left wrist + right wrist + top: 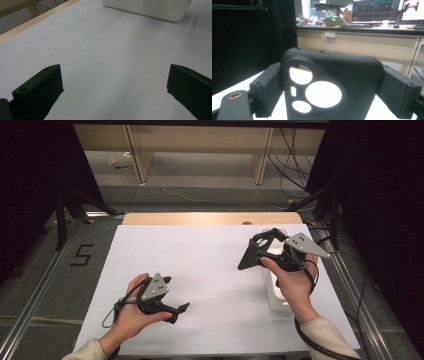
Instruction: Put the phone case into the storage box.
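A black phone case (357,72) with round camera cut-outs stands upright between the pads of my right gripper (332,80), which press on its two side edges. From above, the right gripper (266,251) is raised over the right side of the table, with the case (248,256) sticking out to the left of it. My left gripper (179,313) rests low at the front left, pointing right. Its jaws stand wide apart with nothing between them over the bare white sheet (115,62).
A white rectangular container (276,295) sits on the white sheet (200,260) beneath my right hand, and is the white container (150,8) ahead of the left gripper. A wooden table edge (210,218) runs along the back. Metal rails flank the table, with cables on the floor.
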`<state>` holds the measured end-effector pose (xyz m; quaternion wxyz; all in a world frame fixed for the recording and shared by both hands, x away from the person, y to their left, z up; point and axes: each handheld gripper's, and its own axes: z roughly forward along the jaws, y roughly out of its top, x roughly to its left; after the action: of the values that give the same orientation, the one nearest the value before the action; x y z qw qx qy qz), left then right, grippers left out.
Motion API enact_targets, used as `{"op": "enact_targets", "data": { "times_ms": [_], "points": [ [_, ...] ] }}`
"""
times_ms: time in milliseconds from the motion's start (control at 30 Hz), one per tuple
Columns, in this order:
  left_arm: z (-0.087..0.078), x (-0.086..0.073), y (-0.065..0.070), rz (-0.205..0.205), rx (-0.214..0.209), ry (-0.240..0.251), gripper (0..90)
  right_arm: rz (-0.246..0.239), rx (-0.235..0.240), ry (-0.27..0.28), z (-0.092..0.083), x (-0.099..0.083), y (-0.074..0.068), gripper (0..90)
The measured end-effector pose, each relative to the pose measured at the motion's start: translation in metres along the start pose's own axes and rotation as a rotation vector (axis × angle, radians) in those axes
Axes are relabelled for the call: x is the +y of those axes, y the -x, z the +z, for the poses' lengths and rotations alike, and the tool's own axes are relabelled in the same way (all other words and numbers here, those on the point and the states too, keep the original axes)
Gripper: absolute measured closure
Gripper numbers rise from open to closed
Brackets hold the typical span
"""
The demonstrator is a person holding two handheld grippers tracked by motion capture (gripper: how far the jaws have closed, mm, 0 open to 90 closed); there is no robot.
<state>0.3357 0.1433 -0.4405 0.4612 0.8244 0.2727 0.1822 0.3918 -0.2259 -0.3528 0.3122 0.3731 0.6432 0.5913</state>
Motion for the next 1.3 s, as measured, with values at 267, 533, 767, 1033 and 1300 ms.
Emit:
{"op": "enact_targets", "data": {
  "times_ms": [267,533,767,1033,1300],
  "points": [
    [0.0,0.0,0.0,0.0,0.0,0.003,0.0,0.005,-0.028,0.018,-0.005,0.006,0.008,15.2],
    [-0.001,0.0,-0.001,-0.001,0.001,0.003,0.1,0.006,-0.06,0.033,-0.009,0.009,0.017,15.2],
    [-0.001,0.0,-0.001,-0.001,0.001,0.004,0.1,0.011,-0.085,0.038,-0.011,0.011,0.023,15.2],
    [-0.001,0.0,-0.001,-0.001,0.0,0.005,0.1,0.008,-0.114,0.034,-0.013,0.011,0.03,15.2],
    [-0.001,0.0,-0.001,-0.002,0.002,0.005,0.1,0.007,-0.131,0.034,-0.014,0.01,0.035,15.2]
  ]
}}
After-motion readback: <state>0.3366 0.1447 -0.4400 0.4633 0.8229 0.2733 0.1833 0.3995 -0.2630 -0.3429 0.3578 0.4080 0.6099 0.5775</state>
